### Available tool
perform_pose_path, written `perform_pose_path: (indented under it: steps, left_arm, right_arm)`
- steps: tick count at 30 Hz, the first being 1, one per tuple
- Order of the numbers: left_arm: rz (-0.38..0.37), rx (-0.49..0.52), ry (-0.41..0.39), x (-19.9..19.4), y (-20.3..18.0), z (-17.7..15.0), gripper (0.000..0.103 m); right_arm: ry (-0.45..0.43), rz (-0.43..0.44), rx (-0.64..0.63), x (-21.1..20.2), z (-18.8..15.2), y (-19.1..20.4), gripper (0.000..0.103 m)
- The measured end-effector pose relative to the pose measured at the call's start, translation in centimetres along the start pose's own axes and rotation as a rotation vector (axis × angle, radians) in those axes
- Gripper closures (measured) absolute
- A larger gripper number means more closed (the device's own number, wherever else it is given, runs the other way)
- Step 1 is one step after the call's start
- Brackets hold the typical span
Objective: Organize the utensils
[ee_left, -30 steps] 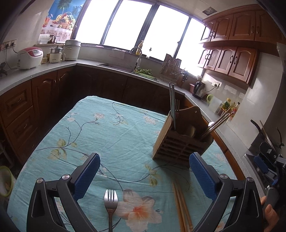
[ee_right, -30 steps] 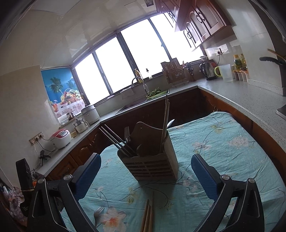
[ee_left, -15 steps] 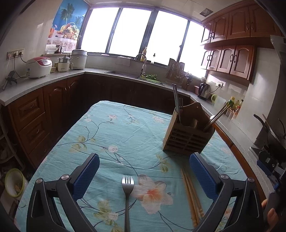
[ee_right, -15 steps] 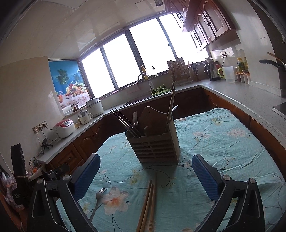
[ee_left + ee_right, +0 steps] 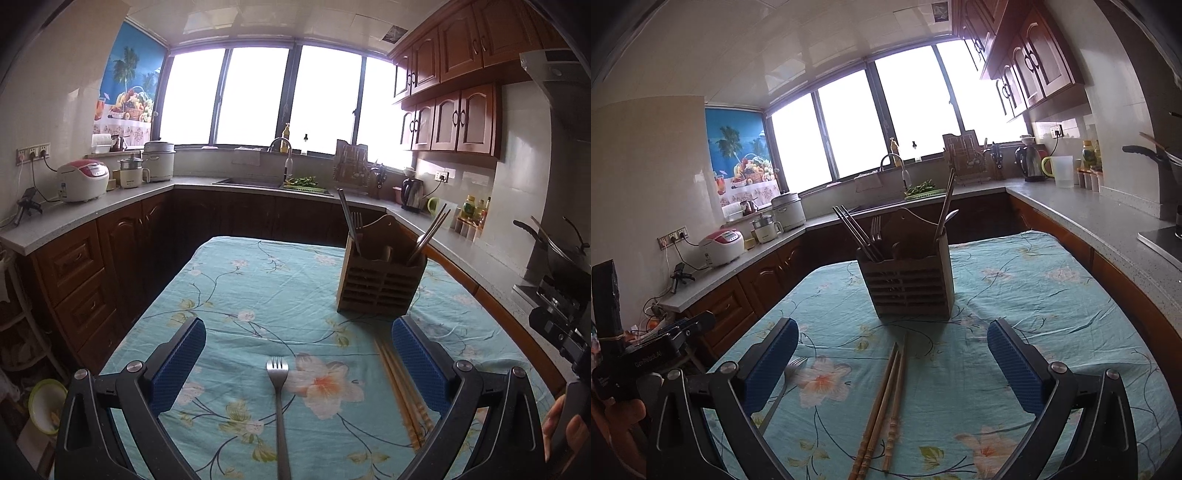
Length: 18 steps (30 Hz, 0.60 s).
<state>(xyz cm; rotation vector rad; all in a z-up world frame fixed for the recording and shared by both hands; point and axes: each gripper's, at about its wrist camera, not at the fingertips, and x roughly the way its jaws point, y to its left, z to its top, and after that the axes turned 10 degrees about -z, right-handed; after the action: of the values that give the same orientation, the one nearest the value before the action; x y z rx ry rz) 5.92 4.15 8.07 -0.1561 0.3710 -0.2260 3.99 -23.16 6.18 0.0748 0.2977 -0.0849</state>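
On the surface [image 5: 229,295], covered with a floral cloth, a metal fork [image 5: 277,391] lies flat with its tines toward the wooden utensil holder [image 5: 380,273], and it is framed squarely between the fingers of the left gripper [image 5: 298,358], which are spread wide and hold nothing. A bundle of wooden chopsticks [image 5: 886,402] lies just beside the fork on its right, centred in turn between the equally wide, empty fingers of the right gripper [image 5: 893,360]. The holder stands upright farther along the cloth, well apart from both loose items, and is already stocked with metal chopsticks, a fork and what looks like a spoon. The step in hand is judged to be the pickup of the loose pieces, fork by the left and chopsticks by the right. A good grasp would be made low: the fingers should be brought down until their pads straddle the fork's handle near its middle, since the handle is thin and lies flush on the cloth, and closing too high would be likely to miss it or pinch fabric. The chopsticks are best taken together across their width, near mid-length, so that none rolls free. Each item should then be tipped upright before it is lowered into the holder's matching compartment.
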Motion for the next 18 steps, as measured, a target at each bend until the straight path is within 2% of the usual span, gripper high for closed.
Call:
perform_pose_path:
  steps: [5, 7, 11, 18]
  left_arm:
    - [0.069, 0.060, -0.071, -2.4, -1.3, -1.6, 0.001]
    - [0.060, 0.074, -0.096, -2.9, -1.6, -3.1, 0.001]
    - [0.039, 0.076, -0.078, -3.1, -1.8, -5.4, 0.001]
    - [0.057, 0.104, -0.047, -3.4, -2.6, -7.8, 0.001]
  right_arm:
    - [-0.123, -0.007, -0.064, -3.3, 0.2, 1.2, 0.000]
    - [-0.147, -0.022, -0.085, -3.9, -0.7, 1.5, 0.000]
    - [-0.143, -0.052, -0.086, -4.4, -2.8, 1.8, 0.000]
    - [-0.091, -0.082, -0.083, -4.4, -5.3, 1.8, 0.000]
